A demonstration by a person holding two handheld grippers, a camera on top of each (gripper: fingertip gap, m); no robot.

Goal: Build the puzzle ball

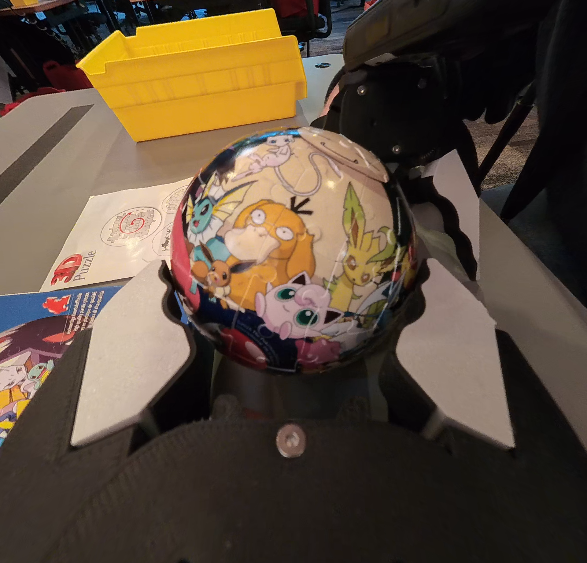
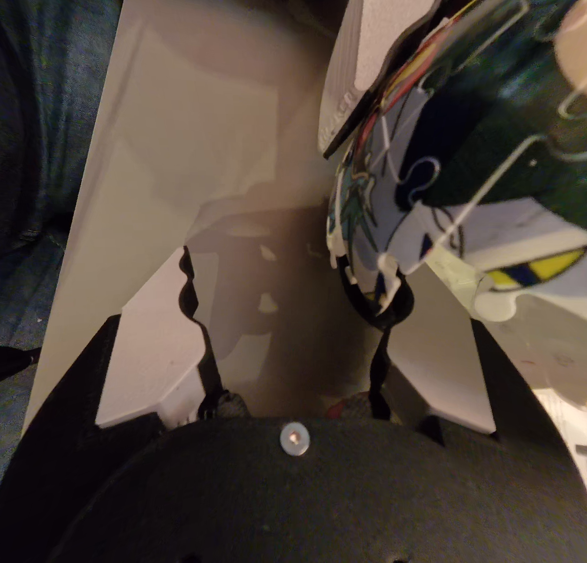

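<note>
Yellow bin (image 1: pixel 203 80) behind puzzle ball (image 1: pixel 292 255); bare table (image 1: pixel 63 153) left.

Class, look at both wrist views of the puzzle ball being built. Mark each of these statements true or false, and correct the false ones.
1. The left gripper holds the ball between its fingers. True.
2. The bin behind the ball is blue. False: it is yellow.
3. A printed sheet lies flat on the table left of the ball. True.
4. The bin sits on top of the sheet. False: it stands farther back, apart from the sheet.
5. The right gripper is clamped shut. False: its fingers stand apart.
</note>
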